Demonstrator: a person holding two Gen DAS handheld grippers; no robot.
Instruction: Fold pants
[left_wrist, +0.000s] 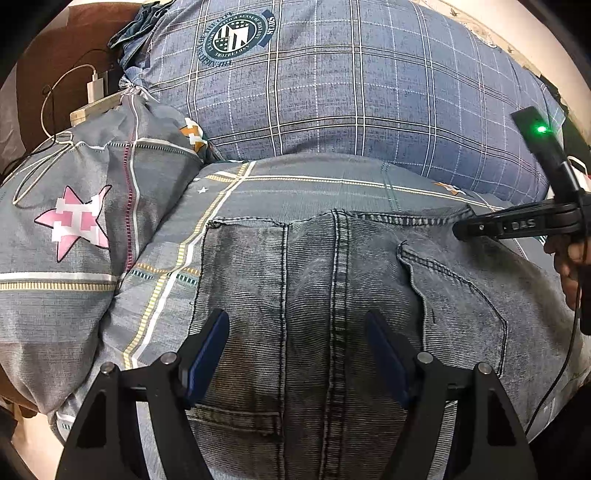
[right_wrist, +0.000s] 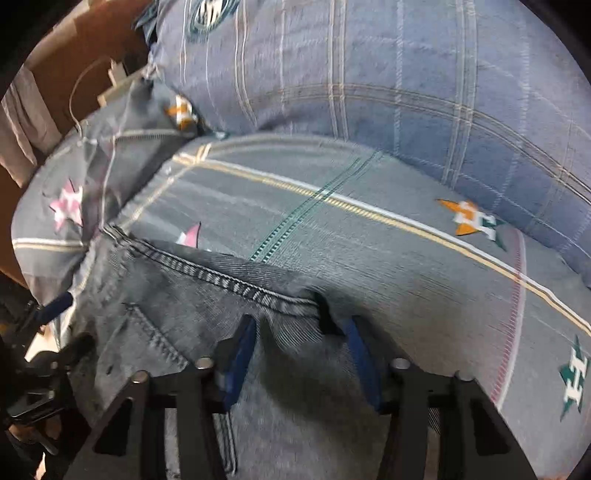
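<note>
Lying flat: jeans (left_wrist: 332, 295), grey washed denim, ribbed weave, back pockets up, on the bedsheet (left_wrist: 295, 192)
Left gripper (left_wrist: 297, 350): jaws spread wide over the seat seam, gripping nothing
Right gripper (right_wrist: 299, 354): blurred, jaws apart astride the waistband corner; contact unclear
Surroundings: plaid pillow (left_wrist: 369, 92), star-print pillow (left_wrist: 74, 221)

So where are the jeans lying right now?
The jeans lie flat on the star-print sheet, filling the lower centre of the left wrist view, with the plaid pillow behind them and the star pillow at left.
</note>
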